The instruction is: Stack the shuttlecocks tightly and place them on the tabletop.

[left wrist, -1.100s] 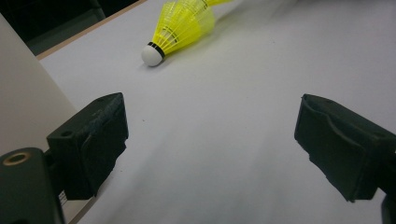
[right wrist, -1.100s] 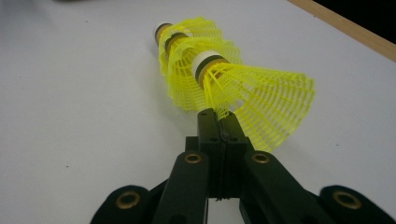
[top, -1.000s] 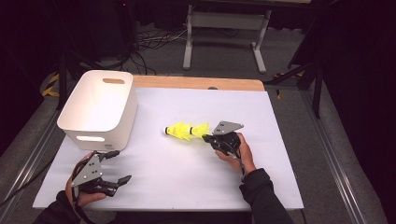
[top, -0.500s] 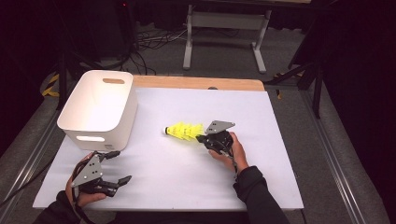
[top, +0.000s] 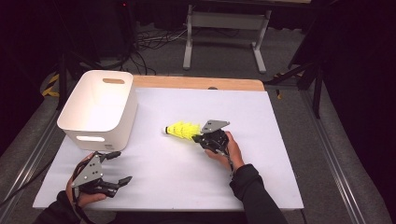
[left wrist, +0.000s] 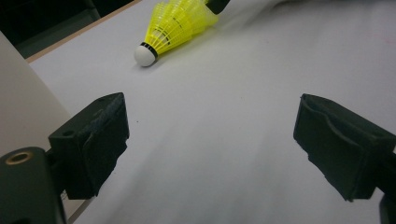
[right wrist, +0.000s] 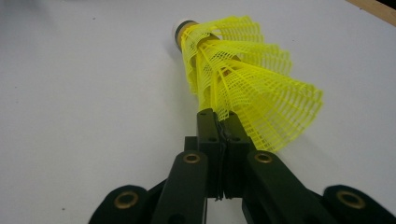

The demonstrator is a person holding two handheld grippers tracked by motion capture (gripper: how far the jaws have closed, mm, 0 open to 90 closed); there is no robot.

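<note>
At mid-worktop, the yellow plastic-mesh shuttlecock with a white cork tip (top: pixel 180 129) is seen lying on its side, tip pointing toward the white plastic tub with cut-out handles (top: pixel 100 109). Compared with the frame 1 second back, the right gripper (top: pixel 201 137) has been shifted a little toward the tub, and the shuttlecock has been carried along with it across the white worktop sheet (top: pixel 261 121). Its fingers (right wrist: pixel 219 128) are pinched together on the rim of the mesh skirt (right wrist: pixel 261 102), so the grasp is judged secure and the step in hand is taken to be a move toward the tub, with no clear lift yet.

The left gripper (top: pixel 114 167) is held at the near left corner, unmoved against the earlier frames, its fingers (left wrist: pixel 93 140) set wide apart with nothing between them.

Edges and room:
- Bare sheet lies between shuttlecock and tub; the path is unobstructed.
- The tub's near wall stands tall, so a rise over its rim would be needed before any release.
- The wooden strip at the far edge (top: pixel 196 83) is well apart from the work.
- The left gripper sits just in front of the tub's near corner; a low sweep there could clip it.
</note>
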